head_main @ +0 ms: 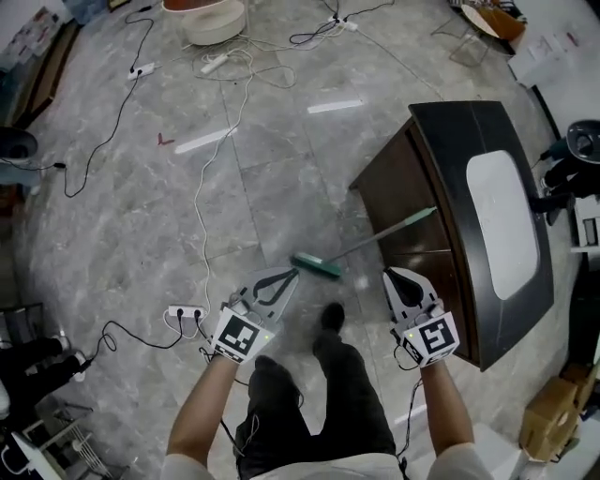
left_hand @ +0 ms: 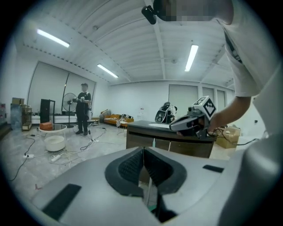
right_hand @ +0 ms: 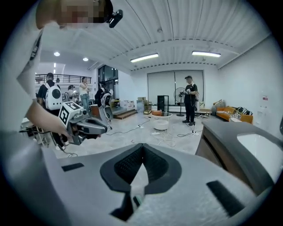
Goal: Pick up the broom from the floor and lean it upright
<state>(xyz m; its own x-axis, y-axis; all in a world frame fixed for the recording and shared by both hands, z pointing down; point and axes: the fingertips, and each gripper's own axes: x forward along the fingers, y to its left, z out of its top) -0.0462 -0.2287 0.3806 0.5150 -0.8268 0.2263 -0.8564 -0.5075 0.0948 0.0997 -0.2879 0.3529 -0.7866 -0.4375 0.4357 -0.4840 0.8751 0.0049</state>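
Observation:
The broom leans on the dark table (head_main: 441,141). Its green head (head_main: 316,266) rests on the floor and its pale green handle (head_main: 389,231) slants up to the table's edge. My left gripper (head_main: 292,274) hovers just left of the broom head, jaws shut with nothing between them. My right gripper (head_main: 392,275) hangs to the right of the handle, beside the table's front, also shut and empty. In the left gripper view the shut jaws (left_hand: 143,150) point at the table, with the right gripper (left_hand: 192,121) above it. The right gripper view shows shut jaws (right_hand: 142,148) and the left gripper (right_hand: 82,124).
The table top has a white oval inset (head_main: 502,225). Cables and a power strip (head_main: 185,312) lie on the floor at left, with a white basin (head_main: 214,21) far back. A cardboard box (head_main: 553,417) sits at the right. My foot (head_main: 330,319) stands between the grippers. A person (left_hand: 83,108) stands in the distance.

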